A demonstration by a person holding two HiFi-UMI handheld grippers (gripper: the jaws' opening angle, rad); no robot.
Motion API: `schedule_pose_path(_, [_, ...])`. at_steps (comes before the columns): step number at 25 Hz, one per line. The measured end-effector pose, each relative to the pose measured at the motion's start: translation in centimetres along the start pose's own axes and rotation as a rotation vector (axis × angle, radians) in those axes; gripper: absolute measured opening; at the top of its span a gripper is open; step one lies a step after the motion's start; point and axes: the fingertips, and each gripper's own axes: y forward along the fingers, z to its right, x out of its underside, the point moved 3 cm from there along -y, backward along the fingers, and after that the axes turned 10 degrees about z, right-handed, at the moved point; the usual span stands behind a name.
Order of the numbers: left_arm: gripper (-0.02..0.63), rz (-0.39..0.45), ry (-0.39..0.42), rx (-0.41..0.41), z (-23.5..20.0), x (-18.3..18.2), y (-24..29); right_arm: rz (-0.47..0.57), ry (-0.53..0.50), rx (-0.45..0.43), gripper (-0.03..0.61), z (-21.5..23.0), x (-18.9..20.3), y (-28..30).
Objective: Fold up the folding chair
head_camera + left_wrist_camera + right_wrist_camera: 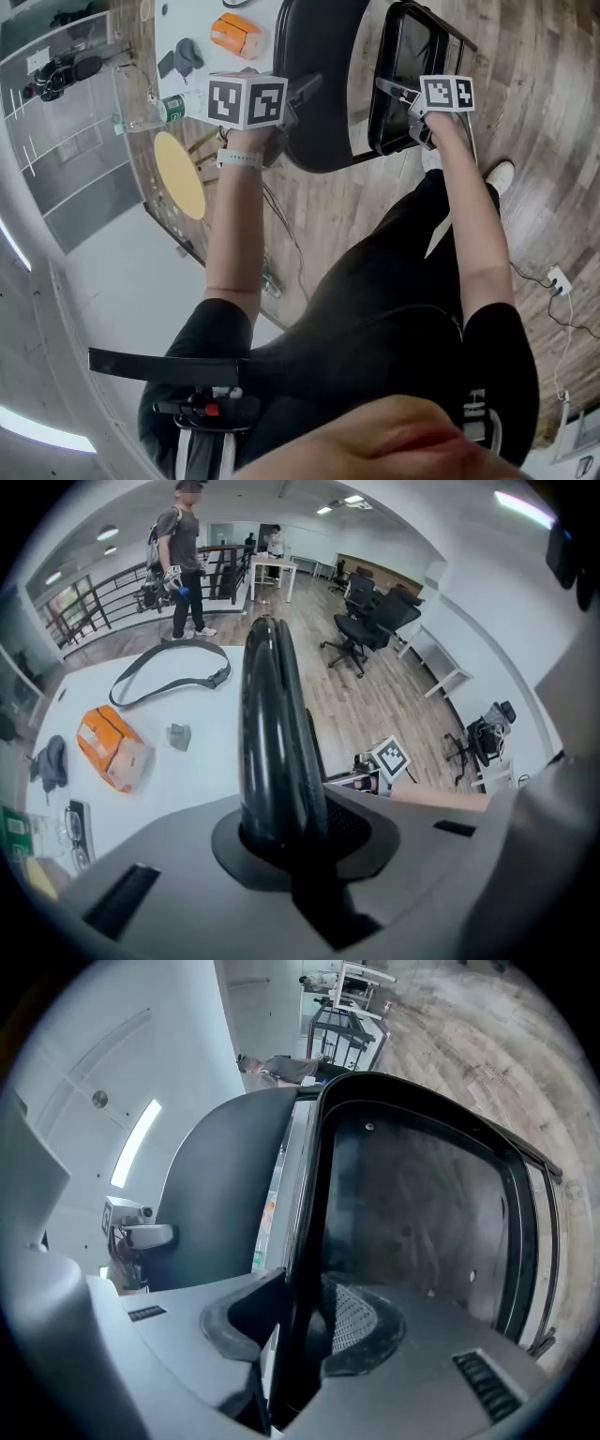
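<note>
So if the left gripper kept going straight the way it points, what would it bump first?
The folding chair's black backrest: its edge is clamped between the left gripper's jaws, so it would press straight into that. The white table shows behind it, though how far is unclear.

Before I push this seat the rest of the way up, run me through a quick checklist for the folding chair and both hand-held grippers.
1. Left hand-held gripper clamped on the backrest top edge: ok.
2. Right hand-held gripper closed on the seat rim: ok, the rim runs between its pads.
3. Seat flat against the backrest: not ok, a gap shows between them.
4. Backrest clear of the table: cannot tell, it stands close beside the table's edge.
5. Floor cable away from the chair: ok, it lies off to the person's right.
</note>
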Motion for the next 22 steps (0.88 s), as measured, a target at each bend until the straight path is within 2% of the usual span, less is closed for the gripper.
schedule_pose_path(11, [0.058,0.004,-0.007,0.019,-1.4,0.2,0.7,0.007,0.01,0.018,0.11,0.8,0.0,0.6])
schedule_pose_path(16, [0.06,0.005,0.008,0.045,-0.6,0.2,2.1,0.012,-0.001,0.03,0.112,2.0,-0.3,-0.1])
schedule_pose_path(19, [0.159,0.114,-0.041,0.069,-0.4,-0.4,3.0,-0.01,-0.055,0.023,0.114,3.3,-0.1,-1.3])
schedule_pose_path(22, [0.207,0.215,-0.029,0.014,-1.2,-0.7,3.2,0.019,-0.096,0.044,0.163,5.2,-0.4,-4.5])
